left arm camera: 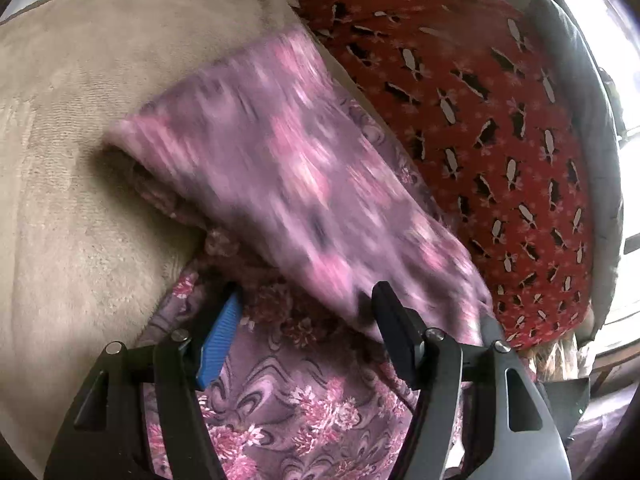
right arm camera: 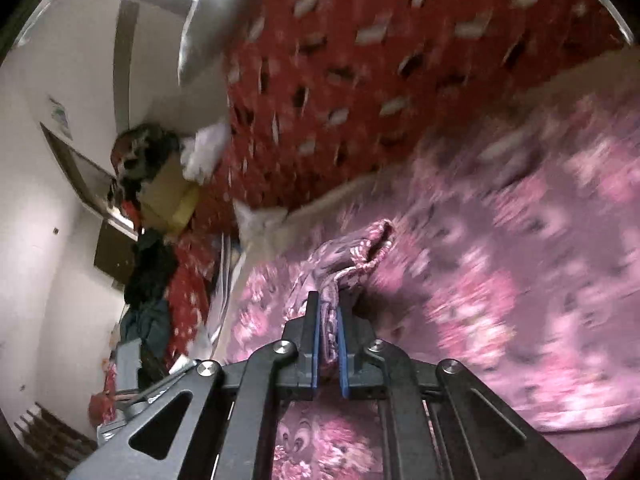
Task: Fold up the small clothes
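Clearly the right tongs (right arm camera: 329, 312) are pinched tight on a bunched edge of the purple floral cloth garment (right arm camera: 500, 264), a twisted ridge of it standing up just beyond their blue pads (right arm camera: 342, 360). The left tongs (left arm camera: 308, 300) stand wide apart and hold nothing; a blurred flap of the same garment (left arm camera: 280, 168) hangs across the gap between them, over the part that lies flat below. I judge the step in hand to be a fold in mid-swing: one side is being carried over the rest, which lies on a beige plush blanket (left arm camera: 72, 160) beside a red patterned bedspread (left arm camera: 480, 100). The next move calls for laying the lifted edge down square on the lower layer, with the free tongs ready to pin or smooth it, then letting go without dragging it askew. By count: two tongs, one garment being worked, one beige blanket, one red spread, and a cardboard box (right arm camera: 170, 196) heaped with dark clothes in the background.
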The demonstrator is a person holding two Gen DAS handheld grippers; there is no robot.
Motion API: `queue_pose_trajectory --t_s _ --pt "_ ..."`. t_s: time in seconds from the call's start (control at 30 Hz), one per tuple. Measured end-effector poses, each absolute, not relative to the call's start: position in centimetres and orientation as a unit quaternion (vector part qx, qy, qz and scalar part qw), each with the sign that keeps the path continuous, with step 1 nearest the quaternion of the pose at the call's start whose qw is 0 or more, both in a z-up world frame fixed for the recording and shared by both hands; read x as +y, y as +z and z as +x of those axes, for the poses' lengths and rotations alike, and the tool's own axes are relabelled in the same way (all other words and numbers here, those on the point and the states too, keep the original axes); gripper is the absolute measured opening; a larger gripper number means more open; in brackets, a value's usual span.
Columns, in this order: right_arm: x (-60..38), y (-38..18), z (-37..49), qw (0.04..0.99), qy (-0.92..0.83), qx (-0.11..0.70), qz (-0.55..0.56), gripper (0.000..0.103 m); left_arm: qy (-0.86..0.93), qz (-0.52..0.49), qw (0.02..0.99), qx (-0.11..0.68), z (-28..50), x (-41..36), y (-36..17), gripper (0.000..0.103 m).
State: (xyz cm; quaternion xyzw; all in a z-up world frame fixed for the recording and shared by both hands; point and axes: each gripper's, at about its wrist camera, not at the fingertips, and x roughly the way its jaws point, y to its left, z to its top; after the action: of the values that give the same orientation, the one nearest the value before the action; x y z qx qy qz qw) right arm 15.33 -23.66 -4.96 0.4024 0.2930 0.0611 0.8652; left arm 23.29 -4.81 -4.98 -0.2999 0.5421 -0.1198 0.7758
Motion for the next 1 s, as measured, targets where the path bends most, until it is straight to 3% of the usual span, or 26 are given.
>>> queue_pose_trajectory --t_s 0.3,0.5,0.73,0.77,0.8,0.93,1.0 --pt "-34.3 -3.0 7.2 0.882 -0.064 0.239 0.401 0.006 -0.131 -0.277 0.779 0.547 22.9 -6.1 -5.7 0.065" --pt "-39.0 -6.9 4.3 0.852 -0.131 0.271 0.428 0.007 -0.13 -0.277 0.784 0.54 23.0 -6.2 -6.6 0.065" --pt "-38.9 -8.8 5.0 0.832 -0.113 0.287 0.461 0.024 -0.127 -0.264 0.795 0.531 23.1 -6.5 -6.5 0.065" --pt "-38.6 -8.2 5.5 0.842 -0.111 0.296 0.437 0.019 -0.128 -0.262 0.796 0.53 23.1 -6.6 -6.4 0.065" --pt "-38.2 -7.6 5.9 0.85 -0.108 0.293 0.424 0.006 -0.128 -0.261 0.798 0.528 23.2 -6.6 -6.3 0.065" --pt "-38.6 -4.7 5.1 0.882 -0.124 0.236 0.388 0.006 -0.123 -0.253 0.8 0.53 23.5 -6.7 -6.6 0.064" --pt "-39.4 -5.8 5.6 0.873 -0.155 0.272 0.372 0.006 -0.12 -0.246 0.801 0.532 23.6 -6.8 -6.6 0.064"
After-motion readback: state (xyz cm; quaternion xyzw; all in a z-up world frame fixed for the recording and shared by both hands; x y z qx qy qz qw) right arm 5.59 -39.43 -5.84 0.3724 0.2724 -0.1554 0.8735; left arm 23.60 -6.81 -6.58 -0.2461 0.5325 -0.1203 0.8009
